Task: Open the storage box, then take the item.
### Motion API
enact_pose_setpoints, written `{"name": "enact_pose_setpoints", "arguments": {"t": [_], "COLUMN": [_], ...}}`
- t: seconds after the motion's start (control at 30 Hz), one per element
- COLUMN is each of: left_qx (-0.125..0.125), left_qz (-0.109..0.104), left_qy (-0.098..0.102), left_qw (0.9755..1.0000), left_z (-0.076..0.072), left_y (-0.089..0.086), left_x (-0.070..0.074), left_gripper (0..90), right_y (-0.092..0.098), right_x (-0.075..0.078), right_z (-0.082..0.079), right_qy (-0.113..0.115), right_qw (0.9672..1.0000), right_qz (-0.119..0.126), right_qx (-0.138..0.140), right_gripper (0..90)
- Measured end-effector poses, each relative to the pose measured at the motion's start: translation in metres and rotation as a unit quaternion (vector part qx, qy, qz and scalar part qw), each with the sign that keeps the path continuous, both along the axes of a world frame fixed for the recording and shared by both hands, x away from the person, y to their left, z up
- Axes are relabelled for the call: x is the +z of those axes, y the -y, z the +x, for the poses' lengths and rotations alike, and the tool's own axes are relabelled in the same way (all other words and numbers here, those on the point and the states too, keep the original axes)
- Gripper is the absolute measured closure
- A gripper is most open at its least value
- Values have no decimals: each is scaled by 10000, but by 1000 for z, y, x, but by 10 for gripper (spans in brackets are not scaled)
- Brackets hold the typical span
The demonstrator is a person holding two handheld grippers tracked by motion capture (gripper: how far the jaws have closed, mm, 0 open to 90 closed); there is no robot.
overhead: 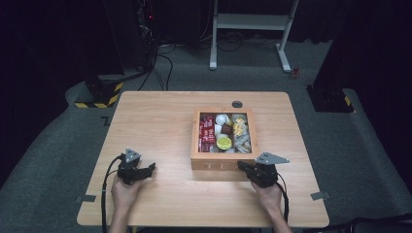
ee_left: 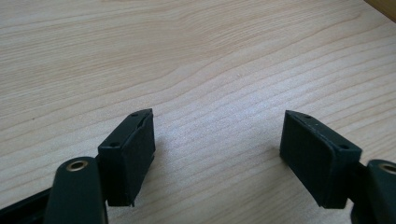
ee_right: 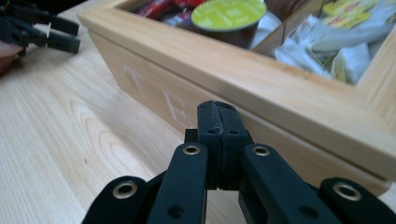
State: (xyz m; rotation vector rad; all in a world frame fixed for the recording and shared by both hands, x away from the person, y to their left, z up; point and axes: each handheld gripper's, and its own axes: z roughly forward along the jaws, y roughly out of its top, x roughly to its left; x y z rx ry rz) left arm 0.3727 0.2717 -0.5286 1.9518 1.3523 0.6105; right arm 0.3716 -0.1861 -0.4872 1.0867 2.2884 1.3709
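A: How far along is it?

B: Barely begun, I'd judge. The wooden tea box [overhead: 224,162] sits right of the desk's [overhead: 160,121] centre, lidless, its sachets [ee_right: 322,44] and green-lidded pod [ee_right: 228,14] seemingly untouched.

A: And the claws?

B: The right claw [ee_right: 219,122] has its jaws pressed together on nothing, tips just short of the box's front wall. The left claw [ee_left: 217,154] rests near the desk's front-left corner, jaws spread wide over bare wood.
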Motion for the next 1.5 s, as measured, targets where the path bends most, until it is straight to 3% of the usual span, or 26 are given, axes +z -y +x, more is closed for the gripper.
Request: {"name": "enact_pose_setpoints", "arguments": {"t": [0.77, 1.03, 1.5], "left_qx": [-37, -38, -41], "left_qz": [34, 29, 27], "left_qy": [-4, -8, -14], "left_qw": [10000, 10000, 10000], "left_z": [0, 0, 0], "left_y": [0, 0, 0], "left_x": [0, 0, 0], "left_gripper": [268, 268, 268], "right_y": [2, 9, 22], "right_x": [11, 25, 53], "right_z": [2, 8, 17], "right_qy": [157, 312, 397], "right_qw": [9998, 9993, 9987], "right_qz": [20, -56, 79], "right_qx": [-132, -219, -295], "right_gripper": [900, 900, 900]}}
